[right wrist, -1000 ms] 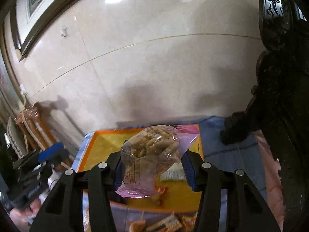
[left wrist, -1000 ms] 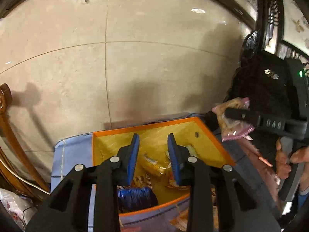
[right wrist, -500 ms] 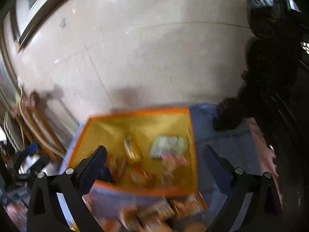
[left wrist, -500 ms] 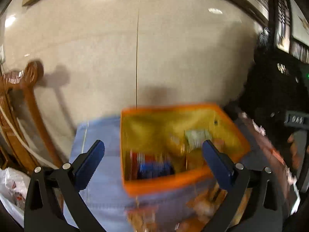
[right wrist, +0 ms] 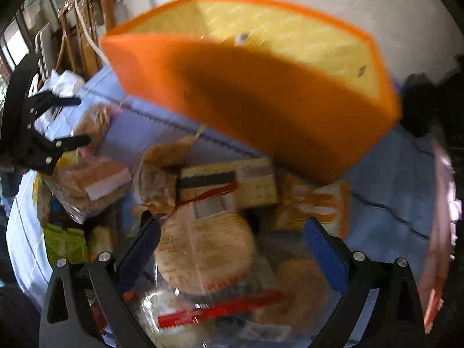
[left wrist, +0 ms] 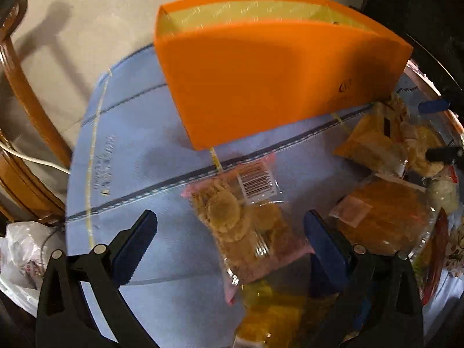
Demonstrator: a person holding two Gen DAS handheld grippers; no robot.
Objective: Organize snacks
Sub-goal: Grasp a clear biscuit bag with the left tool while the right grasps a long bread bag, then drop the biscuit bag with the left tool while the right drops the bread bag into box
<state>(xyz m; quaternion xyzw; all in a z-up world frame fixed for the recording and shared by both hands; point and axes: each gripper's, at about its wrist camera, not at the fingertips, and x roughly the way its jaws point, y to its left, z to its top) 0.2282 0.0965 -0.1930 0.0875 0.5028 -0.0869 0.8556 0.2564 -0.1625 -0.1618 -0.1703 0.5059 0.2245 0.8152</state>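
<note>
Left wrist view: orange box (left wrist: 269, 84) on blue cloth (left wrist: 139, 174), snacks in front.
Pink cookie bag (left wrist: 246, 217) lies flat, long axis diagonal, barcode end toward box; left gripper (left wrist: 229, 232) spread wide, straddling it, not touching. Right gripper (right wrist: 232, 240) also wide open, empty, over round cracker pack (right wrist: 203, 249).

Left gripper (left wrist: 230, 243) jaws spread wide around a cookie bag (left wrist: 246, 220); orange box (left wrist: 272, 72) stands beyond.
</note>
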